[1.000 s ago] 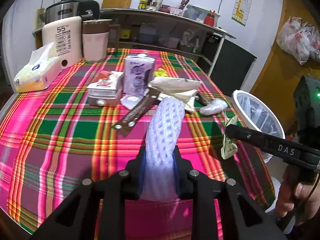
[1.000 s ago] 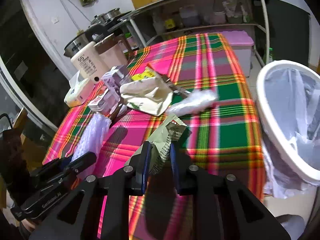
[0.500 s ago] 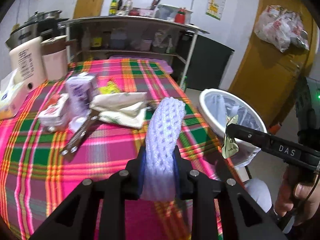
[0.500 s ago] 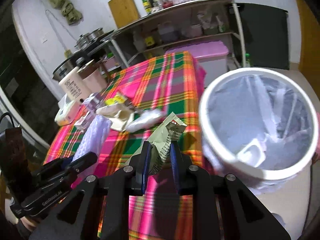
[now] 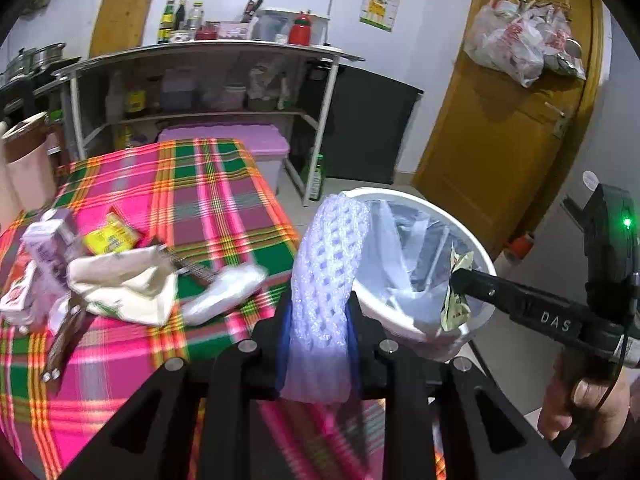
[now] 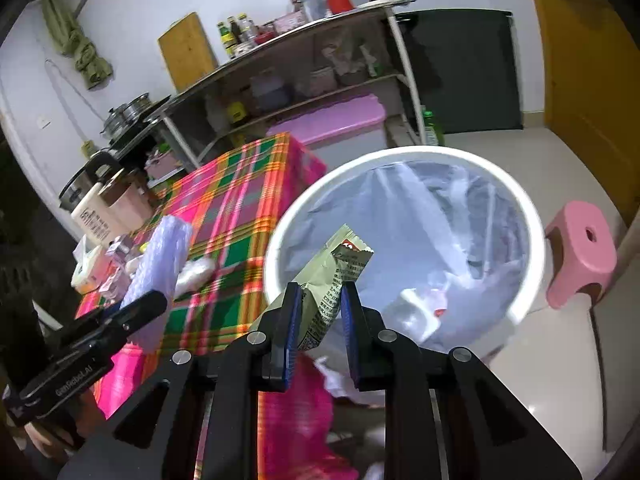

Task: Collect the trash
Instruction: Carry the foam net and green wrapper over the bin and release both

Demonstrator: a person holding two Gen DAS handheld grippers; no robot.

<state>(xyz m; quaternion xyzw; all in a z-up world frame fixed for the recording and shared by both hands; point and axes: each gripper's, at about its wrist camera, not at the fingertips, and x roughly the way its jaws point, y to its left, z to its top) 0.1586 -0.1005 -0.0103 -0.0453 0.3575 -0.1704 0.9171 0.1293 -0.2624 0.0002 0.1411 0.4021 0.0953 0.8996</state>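
The right gripper [image 6: 316, 312] holds a green wrapper [image 6: 332, 276] between its two blue-padded fingers [image 6: 291, 320]; the jaws stand narrow, closed on the lower half of the wrapper, and its long axis goes forward and a little up, away from the jaws. The free upper end of the wrapper reaches over the near rim of the white bin [image 6: 276, 240], which is lined with a clear bag and stands on the floor just beside the table edge. So the bin mouth lies straight ahead of and below these jaws, and I judge that this hand is the nearer one to drop its piece: a small push forward and then opening the jaws should let the wrapper fall inside. In the left view the left gripper [image 5: 320, 320] is closed on a white foam net sleeve [image 5: 328, 272], which stands almost upright between the fingers, with its top end in front of the left part of the bin rim [image 5: 400, 194]. The bin lies ahead and to the right of these jaws, so this hand seems to need a longer move. More trash stays on the plaid tablecloth [image 5: 208, 184]: a cream paper bag [image 5: 124, 280], a clear plastic piece [image 5: 224, 288], a purple carton [image 5: 52, 240] and a yellow packet [image 5: 112, 236].
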